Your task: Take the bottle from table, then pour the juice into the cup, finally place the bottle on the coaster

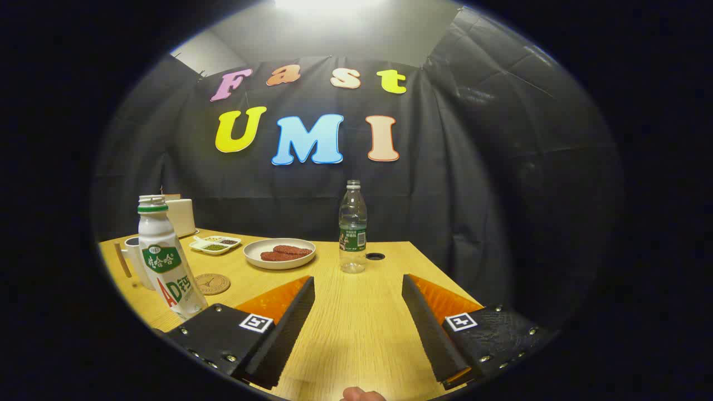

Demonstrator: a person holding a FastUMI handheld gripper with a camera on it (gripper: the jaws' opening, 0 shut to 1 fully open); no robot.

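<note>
Fingers of the gripper (357,289) stand spread and empty above the table (356,334). First step: reaching. The clear bottle (352,228) stands just ahead, needing a straight approach.

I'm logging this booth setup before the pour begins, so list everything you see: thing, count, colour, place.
Clear bottle: 1, clear with green label, upright ahead of the fingers, past their tips.
White bottle: 1, white with green collar, uncapped, beside the left finger.
Coaster: 1, tan, round, just beyond the white bottle.
Cup: 1, white, partly hidden behind the white bottle.
Plate: 1, white, holding reddish-brown pieces, beyond the coaster.
Divided dish: 1, white, small dark fillings, left of the plate.
White box: 1, at the table's far corner.
Table: 1, light wood.
Table hole: 1, dark, beside the clear bottle.
Gripper: 1, black with orange, open, holding nothing.
</note>
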